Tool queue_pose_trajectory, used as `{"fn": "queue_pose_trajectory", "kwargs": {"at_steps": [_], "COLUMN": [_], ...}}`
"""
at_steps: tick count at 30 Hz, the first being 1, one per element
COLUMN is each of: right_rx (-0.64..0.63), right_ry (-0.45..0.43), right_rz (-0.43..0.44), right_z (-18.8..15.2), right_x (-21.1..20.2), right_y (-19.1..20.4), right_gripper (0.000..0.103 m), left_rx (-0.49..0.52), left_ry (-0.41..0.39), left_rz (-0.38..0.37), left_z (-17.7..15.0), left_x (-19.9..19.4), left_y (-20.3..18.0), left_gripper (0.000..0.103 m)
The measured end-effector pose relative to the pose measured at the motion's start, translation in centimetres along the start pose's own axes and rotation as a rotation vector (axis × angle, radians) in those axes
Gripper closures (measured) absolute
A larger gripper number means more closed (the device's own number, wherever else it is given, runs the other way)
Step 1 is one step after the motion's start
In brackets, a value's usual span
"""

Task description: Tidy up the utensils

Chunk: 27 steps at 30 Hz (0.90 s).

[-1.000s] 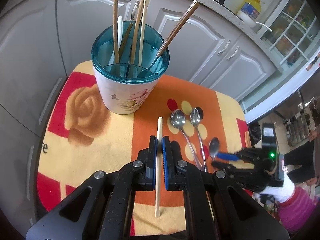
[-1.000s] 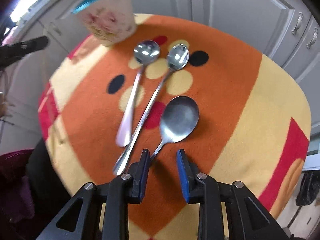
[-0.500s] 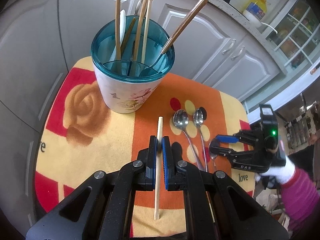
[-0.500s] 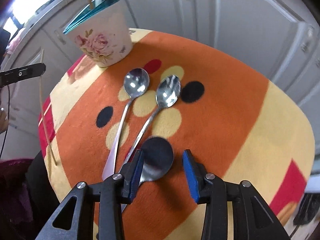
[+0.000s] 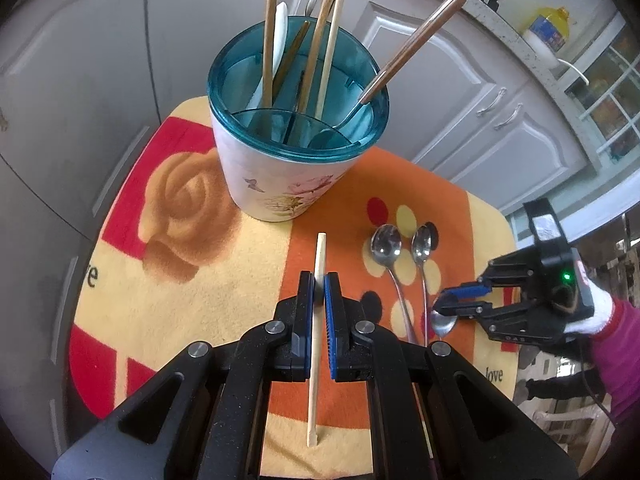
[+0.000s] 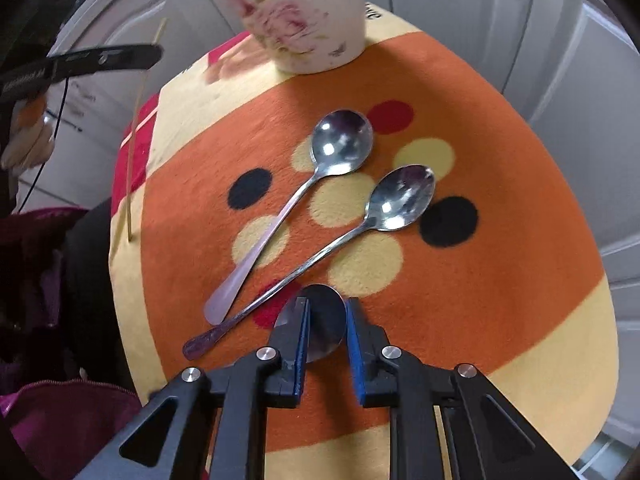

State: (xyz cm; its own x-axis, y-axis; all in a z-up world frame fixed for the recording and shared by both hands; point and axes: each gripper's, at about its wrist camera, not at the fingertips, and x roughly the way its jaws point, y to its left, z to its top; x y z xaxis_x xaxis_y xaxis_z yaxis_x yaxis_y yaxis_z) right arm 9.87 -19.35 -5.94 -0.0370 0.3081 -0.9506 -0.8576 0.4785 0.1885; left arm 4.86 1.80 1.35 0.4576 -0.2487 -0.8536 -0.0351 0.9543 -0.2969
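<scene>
My left gripper (image 5: pixel 318 280) is shut on a pale wooden chopstick (image 5: pixel 316 320) and holds it above the cloth, in front of the floral utensil cup (image 5: pixel 288 184) with a teal rim, which holds several chopsticks and spoons. My right gripper (image 6: pixel 326 312) is shut on the bowl of a steel spoon (image 6: pixel 326 328), lifted off the cloth; it also shows in the left wrist view (image 5: pixel 460 304). Two steel spoons (image 6: pixel 296 204) (image 6: pixel 360 224) lie side by side on the orange cloth.
The small table is covered by an orange, yellow and red patterned cloth (image 5: pixel 192 288). Grey cabinet doors (image 5: pixel 460 92) stand behind it. A counter with a pot and a yellow bottle (image 5: pixel 548 32) is at the back right.
My right gripper has closed on the third spoon's bowl and lifted it off the cloth. My left gripper has moved a little closer to the cup with the chopstick.
</scene>
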Motion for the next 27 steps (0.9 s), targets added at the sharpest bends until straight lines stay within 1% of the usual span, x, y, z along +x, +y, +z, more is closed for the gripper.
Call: {"fn": "queue_pose_trajectory", "kwargs": {"at_steps": [2,4,8,10,12,14,15,16,19,21,25,26,27], "right_rx": [0.027,0.079,0.253,0.323,0.374,0.411,0.411,0.402,0.414,0.418,0.382,0.374,0.371], "right_ry": [-0.016,-0.04,-0.089,-0.118,-0.13,-0.15,-0.165,-0.184,-0.212,-0.22,-0.204,-0.195,-0.185], "right_rz": [0.019,0.019,0.074,0.105,0.126,0.172,0.177,0.177,0.196,0.219,0.238,0.226,0.206], "right_z": [-0.8,-2.3,-7.1,-9.7,-11.5,-12.9,-13.4,-13.6,-13.5,-12.8,-11.6,-11.3,-11.1], "right_x": [-0.5,-1.1,-1.9,-2.0,-1.9,-1.7,-1.7,-1.8,-2.1,-2.0,-1.9,-1.8,-1.7], "right_y": [-0.3,-0.9,-1.5,-1.0,-0.4,0.3,0.7,1.1,0.7,0.3,-0.2,0.0,0.2], "right_gripper": [0.092,0.093,0.093,0.093,0.093,0.093,0.093,0.093,0.085,0.075,0.075,0.078,0.086], "left_rx": [0.01,0.022,0.047,0.06,0.069,0.078,0.081,0.082,0.087,0.091,0.093,0.091,0.091], "left_ry": [0.006,0.014,0.017,0.016,0.016,0.014,0.016,0.016,0.014,0.011,0.012,0.011,0.011], "left_rz": [0.003,0.0,-0.017,-0.028,-0.034,-0.036,-0.034,-0.032,-0.023,-0.015,0.001,0.002,0.001], "left_z": [0.2,0.4,0.6,0.6,0.6,0.6,0.5,0.5,0.4,0.4,0.4,0.4,0.3], "left_x": [0.3,0.6,0.9,0.9,0.9,0.9,1.0,1.0,0.8,0.7,0.7,0.7,0.6], "left_y": [-0.2,-0.4,-1.2,-1.5,-1.7,-1.9,-1.9,-2.0,-2.1,-2.2,-2.4,-2.3,-2.3], "left_gripper": [0.099,0.099,0.099,0.099,0.099,0.099,0.099,0.099,0.099,0.099,0.099,0.099,0.099]}}
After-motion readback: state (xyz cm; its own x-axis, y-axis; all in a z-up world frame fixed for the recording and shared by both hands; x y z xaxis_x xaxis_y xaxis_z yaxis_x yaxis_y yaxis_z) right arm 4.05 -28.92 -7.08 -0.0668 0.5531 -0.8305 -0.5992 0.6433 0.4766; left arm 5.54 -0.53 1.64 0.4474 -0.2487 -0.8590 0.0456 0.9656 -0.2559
